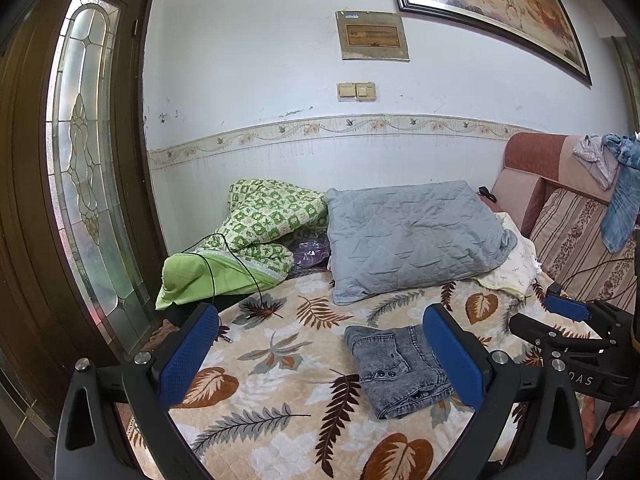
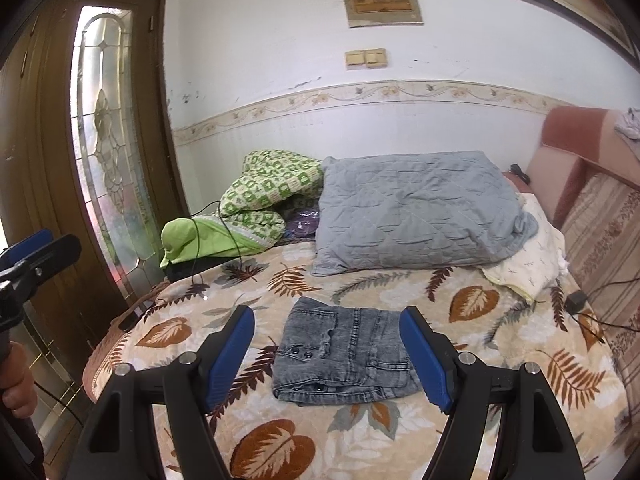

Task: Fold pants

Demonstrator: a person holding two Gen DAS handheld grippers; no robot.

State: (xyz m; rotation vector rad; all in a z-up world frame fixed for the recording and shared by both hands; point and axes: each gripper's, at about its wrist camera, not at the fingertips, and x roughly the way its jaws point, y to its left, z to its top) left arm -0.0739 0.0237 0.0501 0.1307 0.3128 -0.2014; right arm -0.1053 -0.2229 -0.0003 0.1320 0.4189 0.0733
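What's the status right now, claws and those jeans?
Left claw open, empty. Right claw open, empty. Jeans folded in a compact bundle on the leaf-print blanket, untouched by either claw. Nothing lying on the jeans.

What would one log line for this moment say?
pants: folded, on bed | left gripper: open, empty | right gripper: open, empty | contact: none
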